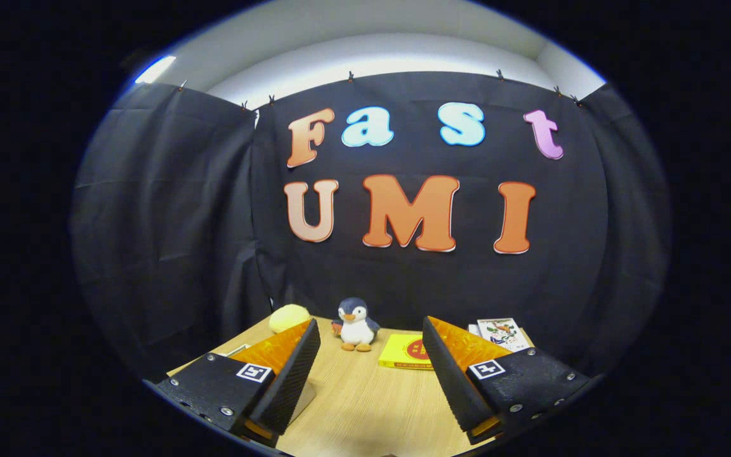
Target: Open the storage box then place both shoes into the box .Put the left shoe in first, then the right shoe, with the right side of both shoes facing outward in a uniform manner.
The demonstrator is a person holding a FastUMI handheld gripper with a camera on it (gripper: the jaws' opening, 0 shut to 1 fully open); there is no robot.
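Storage box and shoes are not to be made out from where the gripper (370, 346) looks; a pale corner just beside the left finger (289, 374), low on the wooden table (365, 406), might be part of the box, though it is too hidden to say. The fingers stand wide apart, holding nothing, with bare tabletop between them. Beyond them, near the black cloth wall, a small plush penguin (356, 325) stands upright. Just ahead of the right finger (451, 374) lies a flat yellow book (401, 353). A yellow round soft thing (289, 317) sits past the left fingertip, and picture cards (502, 332) lie beyond the right one.
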